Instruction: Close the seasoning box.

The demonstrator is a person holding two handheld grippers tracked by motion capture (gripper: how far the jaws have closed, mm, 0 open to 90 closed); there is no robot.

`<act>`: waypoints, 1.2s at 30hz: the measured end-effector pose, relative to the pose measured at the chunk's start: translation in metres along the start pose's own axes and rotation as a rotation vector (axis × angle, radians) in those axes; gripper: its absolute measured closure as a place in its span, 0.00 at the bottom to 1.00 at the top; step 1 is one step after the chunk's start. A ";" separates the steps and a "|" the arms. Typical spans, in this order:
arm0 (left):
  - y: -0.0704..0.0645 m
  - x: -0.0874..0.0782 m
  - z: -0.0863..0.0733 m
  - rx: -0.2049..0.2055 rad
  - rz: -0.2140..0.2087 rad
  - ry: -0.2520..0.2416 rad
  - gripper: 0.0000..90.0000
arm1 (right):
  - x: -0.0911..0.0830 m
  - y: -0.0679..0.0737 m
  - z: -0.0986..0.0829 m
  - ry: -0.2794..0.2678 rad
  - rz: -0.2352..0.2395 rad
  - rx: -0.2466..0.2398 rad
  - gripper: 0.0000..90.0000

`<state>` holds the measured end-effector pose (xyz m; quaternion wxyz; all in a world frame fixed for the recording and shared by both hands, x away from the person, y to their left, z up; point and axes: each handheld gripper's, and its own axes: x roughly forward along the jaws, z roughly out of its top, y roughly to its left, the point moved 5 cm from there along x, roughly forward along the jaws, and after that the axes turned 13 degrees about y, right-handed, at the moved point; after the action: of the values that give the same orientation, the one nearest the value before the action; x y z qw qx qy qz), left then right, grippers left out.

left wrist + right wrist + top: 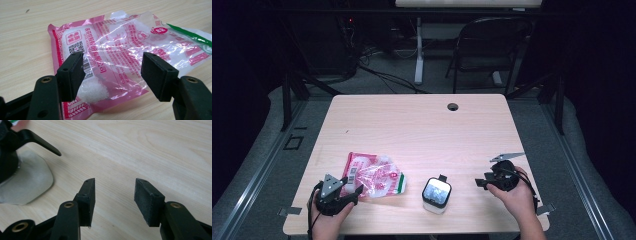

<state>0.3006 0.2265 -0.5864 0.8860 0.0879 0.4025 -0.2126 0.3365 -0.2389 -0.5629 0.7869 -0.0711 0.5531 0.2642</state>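
A crinkled pink and clear plastic packet with red print and a green edge (374,176) lies flat on the pale wooden table (422,125), toward the near left part of it. The left tongs (353,189) sit at the packet's near edge with the jaws spread wide; in the left gripper view the left tongs (112,72) frame the packet (120,47), which lies beyond and between the jaws, with nothing clamped. White grains (93,91) show through the clear film near the left jaw. A small white square container with a shiny top and a black tab (436,194) stands just right of the packet, between the two hands. The right tongs (483,182) are held near the table's right side, pointing toward the container and apart from it; in the right gripper view the right tongs (114,195) stand open over bare wood.
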 end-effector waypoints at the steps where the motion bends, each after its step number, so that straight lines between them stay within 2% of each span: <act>1: 0.000 0.000 0.000 -0.001 0.000 0.000 0.39 | 0.001 -0.002 -0.001 0.005 0.002 0.004 0.57; 6: 0.001 0.001 0.000 -0.003 0.001 0.002 0.39 | 0.005 -0.009 -0.004 0.027 -0.025 0.028 0.57; 15: 0.003 0.002 -0.001 -0.009 0.002 0.006 0.39 | 0.009 -0.012 -0.006 0.040 -0.027 0.041 0.56; 36: 0.006 0.002 -0.001 -0.020 0.006 0.004 0.39 | 0.020 -0.002 -0.003 0.054 -0.026 0.017 0.55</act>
<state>0.3035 0.2318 -0.5888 0.8868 0.0809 0.4059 -0.2057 0.3398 -0.2356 -0.5827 0.7758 -0.0786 0.5752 0.2471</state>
